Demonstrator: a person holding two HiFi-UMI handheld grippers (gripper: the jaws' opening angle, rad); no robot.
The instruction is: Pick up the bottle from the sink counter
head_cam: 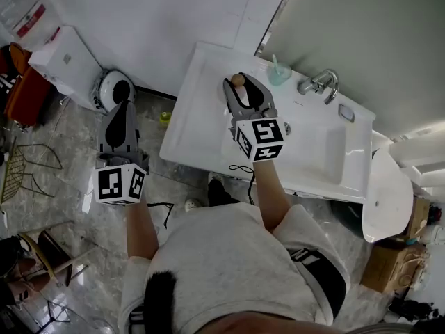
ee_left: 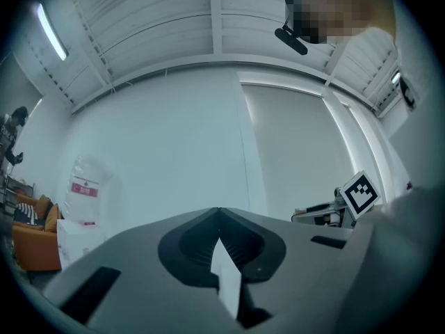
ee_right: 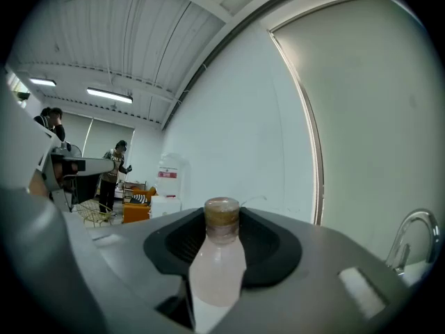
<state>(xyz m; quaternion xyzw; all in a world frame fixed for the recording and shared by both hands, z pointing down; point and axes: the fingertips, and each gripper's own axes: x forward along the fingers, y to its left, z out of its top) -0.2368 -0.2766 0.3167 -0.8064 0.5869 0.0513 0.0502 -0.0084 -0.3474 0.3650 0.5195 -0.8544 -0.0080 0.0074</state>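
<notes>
The right gripper [head_cam: 238,85] clamps the bottle [ee_right: 217,256] upright between wide-set jaws above the sink bench [head_cam: 198,127]; the grasp looks done, so a straight lift comes next. The left gripper [head_cam: 125,110] is closed, empty

White walls [head_cam: 174,19] meet a grey marble floor [head_cam: 62,179]

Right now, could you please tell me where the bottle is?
The bottle is clamped in the right tongs, at the head view's centre over the white sink counter, just left of the teal cup.
</notes>
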